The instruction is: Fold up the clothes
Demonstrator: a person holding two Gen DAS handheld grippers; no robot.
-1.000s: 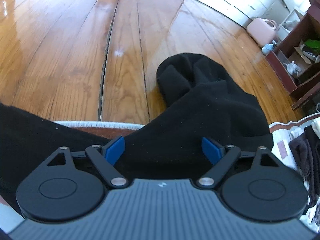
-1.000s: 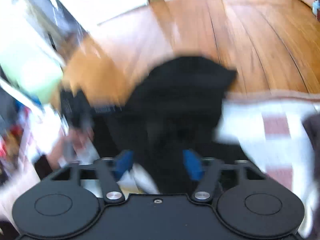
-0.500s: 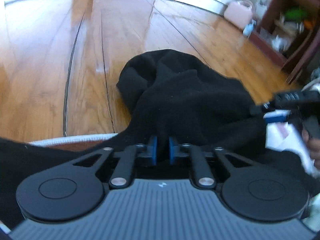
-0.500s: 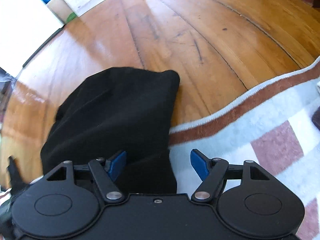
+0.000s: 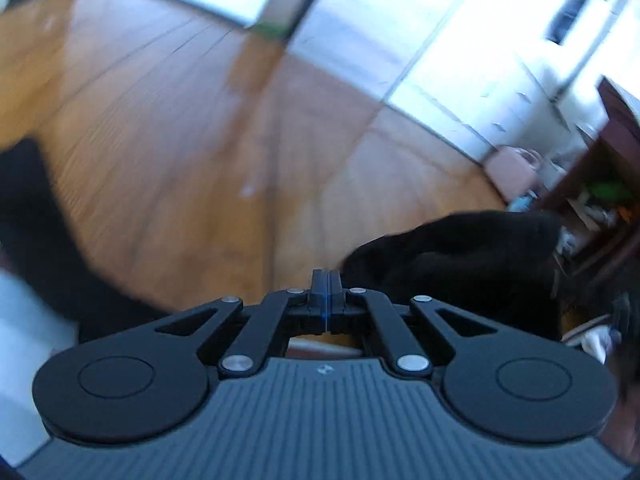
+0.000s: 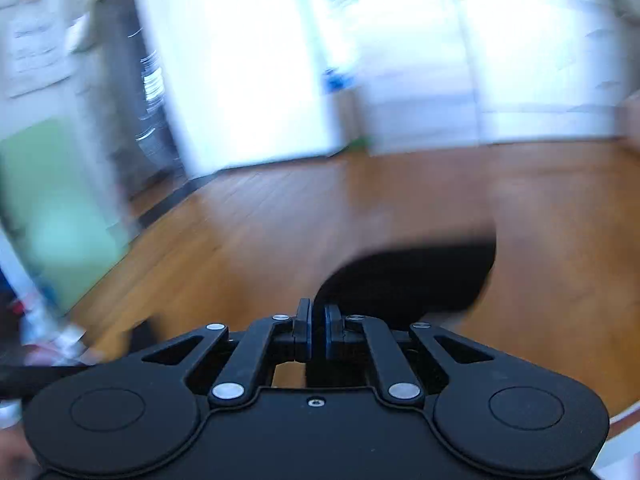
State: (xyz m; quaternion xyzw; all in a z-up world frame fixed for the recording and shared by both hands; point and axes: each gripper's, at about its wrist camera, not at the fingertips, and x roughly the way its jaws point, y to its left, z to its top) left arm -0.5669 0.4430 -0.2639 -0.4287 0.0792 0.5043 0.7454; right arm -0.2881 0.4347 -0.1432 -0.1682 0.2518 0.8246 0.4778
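1. Left claw (image 5: 327,280) now clenched, pads flush; was wide 1 s ago. Cloth in its grip: can't tell.
2. Right claw (image 6: 317,322) jaws just closing, pinching black garment (image 6: 412,280).
3. Garment lifted off wood floor (image 6: 240,240) vs. earlier; likely shake-out before fold.

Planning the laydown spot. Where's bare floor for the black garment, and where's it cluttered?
Bare: the wood floor from the black garment out to the white wall, in both views. Crowded: the dark shelf unit and pink bag at the left-wrist view's right edge.
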